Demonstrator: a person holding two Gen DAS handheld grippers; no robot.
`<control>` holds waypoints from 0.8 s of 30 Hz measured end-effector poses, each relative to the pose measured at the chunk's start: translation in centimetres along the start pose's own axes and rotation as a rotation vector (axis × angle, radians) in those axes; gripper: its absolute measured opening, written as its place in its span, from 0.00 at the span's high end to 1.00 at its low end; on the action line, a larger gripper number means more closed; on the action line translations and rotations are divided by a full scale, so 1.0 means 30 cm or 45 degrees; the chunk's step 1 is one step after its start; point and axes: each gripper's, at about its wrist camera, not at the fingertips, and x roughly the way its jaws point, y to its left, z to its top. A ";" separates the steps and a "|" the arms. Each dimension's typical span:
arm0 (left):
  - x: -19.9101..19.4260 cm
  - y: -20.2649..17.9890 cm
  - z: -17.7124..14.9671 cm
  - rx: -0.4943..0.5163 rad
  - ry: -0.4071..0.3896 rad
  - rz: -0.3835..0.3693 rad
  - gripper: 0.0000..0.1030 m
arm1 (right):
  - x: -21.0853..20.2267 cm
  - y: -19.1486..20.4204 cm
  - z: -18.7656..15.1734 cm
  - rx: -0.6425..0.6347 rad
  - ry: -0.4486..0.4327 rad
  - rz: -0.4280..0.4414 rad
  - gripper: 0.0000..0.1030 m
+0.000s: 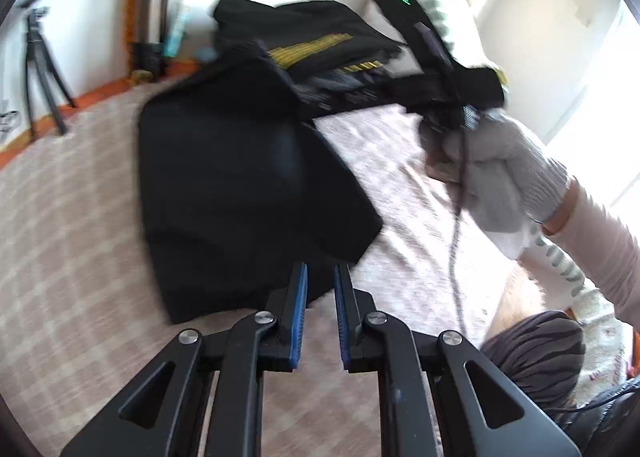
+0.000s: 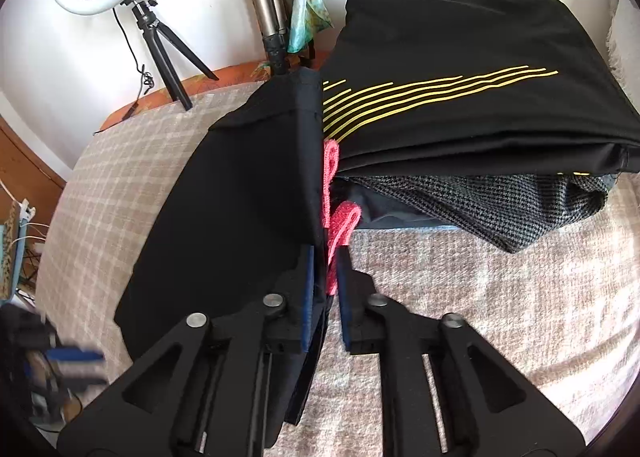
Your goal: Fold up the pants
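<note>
A: Item: black pants [image 1: 240, 185], folded, flat on the checked bed cover [image 1: 80, 217], beside a stack of folded clothes [image 2: 460, 97]. Left tongs [image 1: 320, 281]?

B: Parted, nothing between them, over the near edge.

A: Right tongs [image 2: 326, 257]?

B: Slack; the pants' edge and a pink drawstring [image 2: 334, 193] sit loose between the pads, likely being let go. Only the left view shows the gloved hand [image 1: 500, 169].
</note>
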 end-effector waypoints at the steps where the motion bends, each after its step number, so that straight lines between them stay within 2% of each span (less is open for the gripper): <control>1: -0.027 0.045 0.006 -0.039 -0.026 0.036 0.89 | -0.007 0.000 -0.006 0.004 -0.007 0.024 0.60; 2: -0.046 0.075 0.006 -0.075 -0.039 0.048 0.89 | -0.012 -0.002 -0.011 0.008 -0.008 0.036 0.43; 4: -0.069 0.154 0.022 -0.167 -0.072 0.073 0.89 | -0.013 -0.004 -0.019 0.018 -0.004 0.069 0.36; 6: -0.068 0.230 0.043 -0.247 -0.083 0.076 0.89 | 0.001 -0.020 -0.025 0.062 0.027 0.137 0.36; 8: -0.034 0.303 0.071 -0.348 -0.065 0.019 0.87 | 0.014 -0.031 -0.026 0.101 0.050 0.183 0.36; 9: -0.025 0.324 0.071 -0.382 -0.064 0.002 0.77 | 0.027 -0.038 -0.025 0.114 0.060 0.200 0.35; 11: 0.036 0.370 0.099 -0.417 -0.070 -0.016 0.66 | 0.053 -0.043 -0.023 0.115 0.075 0.203 0.35; 12: 0.046 0.367 0.101 -0.419 -0.068 -0.010 0.64 | 0.069 -0.050 -0.023 0.119 0.087 0.201 0.34; 18: 0.155 0.418 0.139 -0.454 -0.012 -0.026 0.64 | 0.142 -0.110 -0.038 0.211 0.142 0.286 0.34; 24: 0.221 0.498 0.147 -0.552 0.025 -0.082 0.64 | 0.179 -0.146 -0.045 0.252 0.110 0.389 0.32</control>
